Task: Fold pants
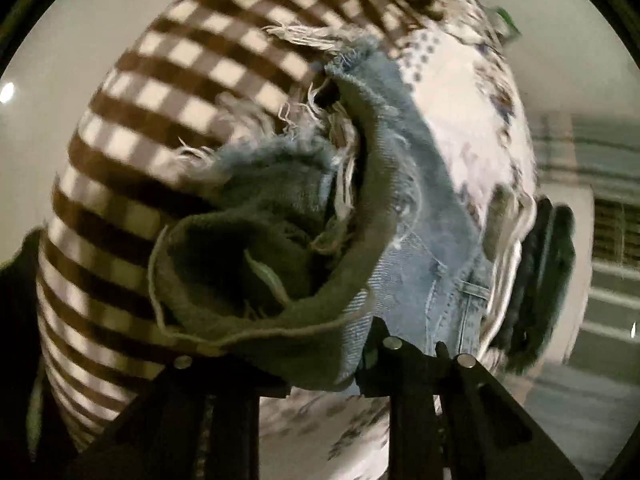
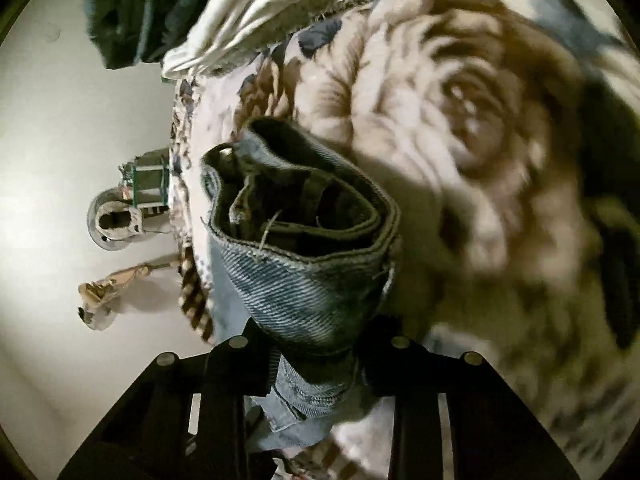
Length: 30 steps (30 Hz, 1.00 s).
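The pants are light blue jeans with frayed hems. In the left wrist view my left gripper (image 1: 320, 364) is shut on a bunched frayed leg end of the jeans (image 1: 280, 240), held up above the bed. In the right wrist view my right gripper (image 2: 316, 348) is shut on the other part of the jeans (image 2: 304, 280), whose thick hemmed opening gapes toward the camera. The fabric hides the fingertips in both views.
A brown and white checked blanket (image 1: 160, 100) and a white flower-print sheet (image 1: 460, 100) cover the bed. A dark garment (image 1: 544, 272) and a white one (image 2: 240, 12) lie on it. A fluffy brown-patterned blanket (image 2: 480, 120) lies to the right. Small items (image 2: 120, 216) sit on the floor.
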Each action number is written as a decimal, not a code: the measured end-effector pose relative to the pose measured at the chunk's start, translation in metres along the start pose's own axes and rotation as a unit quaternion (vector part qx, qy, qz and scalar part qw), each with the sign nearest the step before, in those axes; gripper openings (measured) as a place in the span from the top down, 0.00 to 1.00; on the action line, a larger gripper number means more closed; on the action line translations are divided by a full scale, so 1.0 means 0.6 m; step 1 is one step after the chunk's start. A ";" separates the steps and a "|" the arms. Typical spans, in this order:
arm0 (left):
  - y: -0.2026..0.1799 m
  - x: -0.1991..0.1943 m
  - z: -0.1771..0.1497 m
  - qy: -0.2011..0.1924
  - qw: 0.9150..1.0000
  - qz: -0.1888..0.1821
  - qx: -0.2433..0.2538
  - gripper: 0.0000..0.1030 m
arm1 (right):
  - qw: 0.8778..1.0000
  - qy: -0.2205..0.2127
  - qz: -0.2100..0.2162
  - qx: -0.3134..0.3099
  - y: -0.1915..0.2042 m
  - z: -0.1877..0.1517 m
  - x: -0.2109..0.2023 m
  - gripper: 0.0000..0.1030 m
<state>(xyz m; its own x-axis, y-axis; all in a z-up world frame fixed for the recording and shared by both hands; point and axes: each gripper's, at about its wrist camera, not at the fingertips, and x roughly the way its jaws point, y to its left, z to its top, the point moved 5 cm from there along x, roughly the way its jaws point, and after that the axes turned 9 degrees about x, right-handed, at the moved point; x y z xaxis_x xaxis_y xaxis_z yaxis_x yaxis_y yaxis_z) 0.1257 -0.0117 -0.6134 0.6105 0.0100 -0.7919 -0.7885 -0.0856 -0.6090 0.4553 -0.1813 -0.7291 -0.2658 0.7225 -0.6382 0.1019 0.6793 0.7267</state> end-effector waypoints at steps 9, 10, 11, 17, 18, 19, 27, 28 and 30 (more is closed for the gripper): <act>0.087 -0.006 -0.007 0.052 0.996 0.014 0.075 0.65 | 0.996 0.017 -0.078 0.031 -0.091 -0.100 -0.027 0.49; 0.095 -0.007 -0.007 0.058 0.996 0.012 0.067 0.65 | 0.996 0.014 -0.090 0.023 -0.092 -0.102 -0.037 0.47; 0.099 -0.014 -0.009 0.059 0.996 0.011 0.065 0.63 | 0.994 0.002 -0.107 0.000 -0.083 -0.103 -0.054 0.44; 0.080 -0.103 -0.014 0.044 0.983 0.069 0.162 0.45 | 0.971 -0.051 -0.167 -0.164 0.047 -0.077 -0.112 0.30; 0.074 -0.112 0.001 0.033 0.980 0.080 0.177 0.45 | 0.967 -0.049 -0.174 -0.181 0.068 -0.064 -0.103 0.30; 0.064 -0.113 0.018 0.022 0.979 0.081 0.185 0.45 | 0.964 -0.049 -0.176 -0.193 0.088 -0.050 -0.092 0.30; -0.016 -0.013 0.177 0.006 0.961 0.106 0.255 0.45 | 0.953 0.002 -0.195 -0.233 0.166 0.035 0.038 0.30; -0.022 0.009 0.188 0.014 0.959 0.108 0.261 0.45 | 0.951 0.007 -0.202 -0.234 0.164 0.037 0.053 0.31; -0.027 0.022 0.201 0.006 0.957 0.109 0.269 0.87 | 0.947 0.000 -0.215 -0.238 0.155 0.034 0.060 0.55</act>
<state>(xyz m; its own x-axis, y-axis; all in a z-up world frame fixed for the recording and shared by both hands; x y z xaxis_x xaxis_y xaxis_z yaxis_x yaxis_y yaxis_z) 0.1377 0.1098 -0.6191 0.4249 0.0383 -0.9044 -0.8192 0.4414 -0.3661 0.4747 -0.0892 -0.6896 -0.1843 0.3921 -0.9013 -0.4593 0.7763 0.4316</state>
